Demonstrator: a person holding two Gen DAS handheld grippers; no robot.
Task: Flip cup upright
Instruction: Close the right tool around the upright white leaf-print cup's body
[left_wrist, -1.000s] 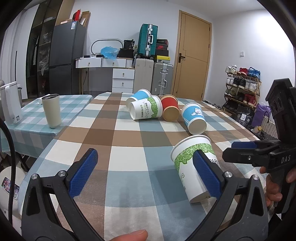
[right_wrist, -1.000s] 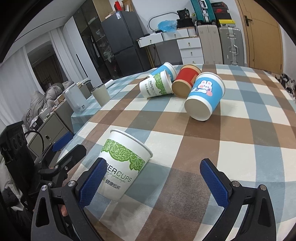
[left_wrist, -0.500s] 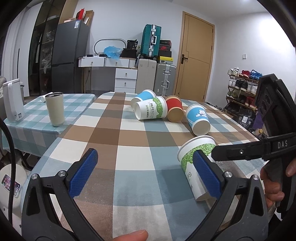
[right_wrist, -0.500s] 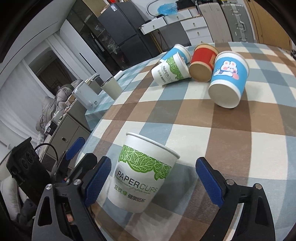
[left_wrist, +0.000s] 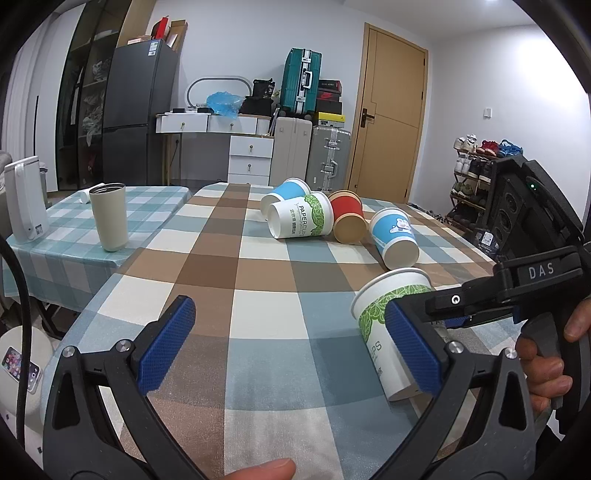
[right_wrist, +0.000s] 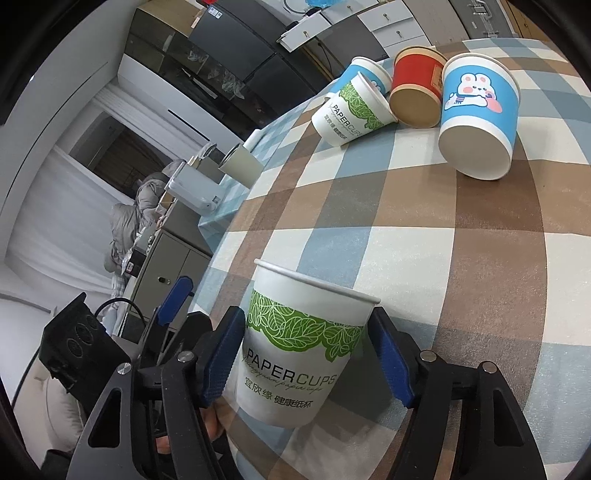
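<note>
A white paper cup with a green leaf band sits between the blue pads of my right gripper, mouth up and tilted. Both pads touch its sides. In the left wrist view the same cup leans on the checked tablecloth, with the right gripper's black finger across it. My left gripper is open wide and empty, low over the near table; its right pad hides part of the cup.
Several cups lie on their sides at the far end: a white-green one, a blue one behind it, a red one and a blue rabbit cup. A steel tumbler and a white kettle stand on a side table.
My right gripper has closed in around the green-leaf cup and its pads now touch the cup. The cup stands more upright. The left gripper has stayed open.
</note>
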